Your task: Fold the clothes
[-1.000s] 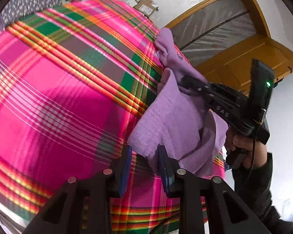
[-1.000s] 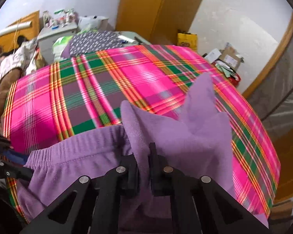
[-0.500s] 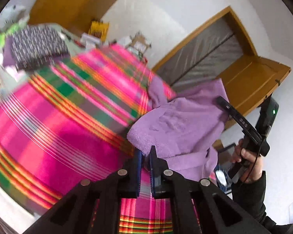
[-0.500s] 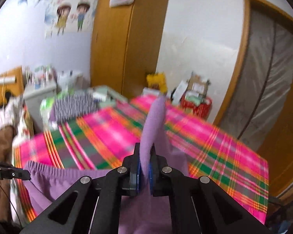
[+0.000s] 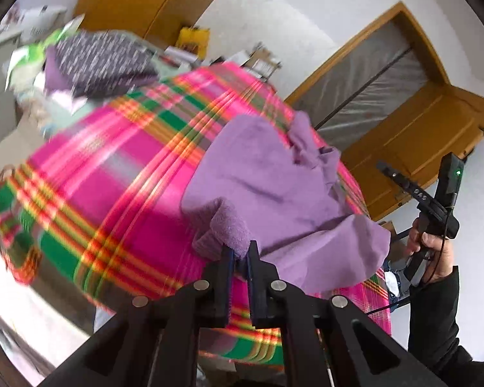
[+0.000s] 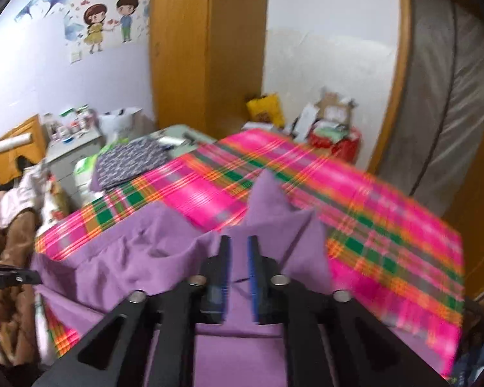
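Observation:
A purple fleece garment (image 5: 267,187) lies spread across the pink plaid bed cover (image 5: 113,187). My left gripper (image 5: 239,251) is shut on its ribbed near edge, which bunches up between the fingers. Seen from the left wrist, the right gripper (image 5: 382,166) is up in a person's hand (image 5: 429,245), clear of the cloth's right corner. In the right wrist view, my right gripper (image 6: 238,242) has a narrow gap with nothing pinched in it. The garment (image 6: 138,258) lies under and beyond it, one point sticking up. The left gripper (image 6: 9,277) shows at the left edge.
A folded dark patterned cloth (image 6: 129,161) sits at the bed's far left corner. Behind it is a cluttered white cabinet (image 6: 71,148). A wooden wardrobe (image 6: 206,48), boxes (image 6: 332,119) and a door frame (image 5: 413,129) stand beyond the bed. Brown and pink clothes (image 6: 13,213) are heaped at the left.
The garment, held up in the air half a second ago, has come down flat on the bed. The right gripper has let it go and drawn back. The left gripper closed on the waistband.

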